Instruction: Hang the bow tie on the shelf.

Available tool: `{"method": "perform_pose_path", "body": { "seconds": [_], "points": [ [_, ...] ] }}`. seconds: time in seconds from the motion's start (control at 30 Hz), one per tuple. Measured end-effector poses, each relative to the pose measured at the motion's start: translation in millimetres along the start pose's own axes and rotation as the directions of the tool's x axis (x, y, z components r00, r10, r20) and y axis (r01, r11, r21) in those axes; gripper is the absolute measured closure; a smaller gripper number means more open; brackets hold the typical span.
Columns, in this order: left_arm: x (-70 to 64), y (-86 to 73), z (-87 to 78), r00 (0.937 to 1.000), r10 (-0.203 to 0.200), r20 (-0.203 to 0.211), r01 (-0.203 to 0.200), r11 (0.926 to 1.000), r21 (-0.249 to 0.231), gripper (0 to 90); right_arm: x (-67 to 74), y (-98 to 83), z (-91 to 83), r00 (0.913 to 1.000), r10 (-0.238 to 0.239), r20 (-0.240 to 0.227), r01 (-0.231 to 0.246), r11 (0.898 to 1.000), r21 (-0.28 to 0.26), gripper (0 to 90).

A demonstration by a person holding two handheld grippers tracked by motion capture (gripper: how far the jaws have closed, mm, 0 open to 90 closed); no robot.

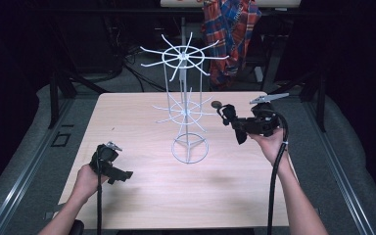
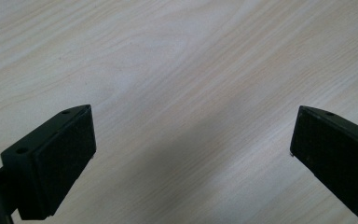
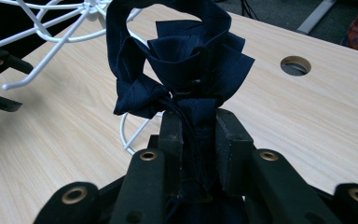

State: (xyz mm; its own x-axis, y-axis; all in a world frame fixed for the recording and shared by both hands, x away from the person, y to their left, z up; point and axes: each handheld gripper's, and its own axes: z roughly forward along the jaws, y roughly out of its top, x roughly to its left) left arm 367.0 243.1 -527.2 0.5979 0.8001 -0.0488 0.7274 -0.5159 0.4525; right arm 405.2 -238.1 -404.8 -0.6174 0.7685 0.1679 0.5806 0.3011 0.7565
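My right gripper [image 1: 229,122] is clamped tight on a dark blue cloth bow [image 3: 186,65], up off the table [image 1: 127,112]. The white wire rack [image 1: 186,98] stands at about nine o'clock from the bow, quite near. The bow's loop points toward the rack's hooks. My left gripper [image 1: 122,175] sits far away, jaws wide apart, holding nothing.

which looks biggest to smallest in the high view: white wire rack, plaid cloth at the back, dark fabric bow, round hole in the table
1. white wire rack
2. plaid cloth, partly cut off and farther away, so unsure
3. dark fabric bow
4. round hole
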Motion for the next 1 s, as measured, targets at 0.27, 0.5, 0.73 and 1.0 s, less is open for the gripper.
{"method": "perform_pose_path", "body": {
  "seconds": [0.27,0.5,0.73,1.0],
  "points": [
    [2.1,-5.2,-2.1,1.0,-0.007,-0.001,0.007,1.0,0.0,0.3,-2.8,0.1,6.6,0.9999,-0.002,-0.011,0.002,1.0,0.017,74.0],
    [0.7,-6.2,-1.9,1.0,-0.007,-0.003,0.007,1.0,0.004,0.3,-2.8,0.1,15.6,0.9998,0.003,-0.022,-0.002,1.0,0.031,74.0],
    [2.8,-9.4,-2.8,0.9999,-0.011,-0.006,0.011,0.9999,0.011,0.3,-2.2,1.0,22.6,0.9996,-0.002,-0.03,0.003,0.999,0.046,74.0],
    [4.2,-13.7,-4.6,0.9998,-0.018,-0.01,0.018,0.9998,0.013,0.3,0.2,3.7,29.8,0.9992,-0.008,-0.039,0.011,0.998,0.056,74.0]
  ]
}}
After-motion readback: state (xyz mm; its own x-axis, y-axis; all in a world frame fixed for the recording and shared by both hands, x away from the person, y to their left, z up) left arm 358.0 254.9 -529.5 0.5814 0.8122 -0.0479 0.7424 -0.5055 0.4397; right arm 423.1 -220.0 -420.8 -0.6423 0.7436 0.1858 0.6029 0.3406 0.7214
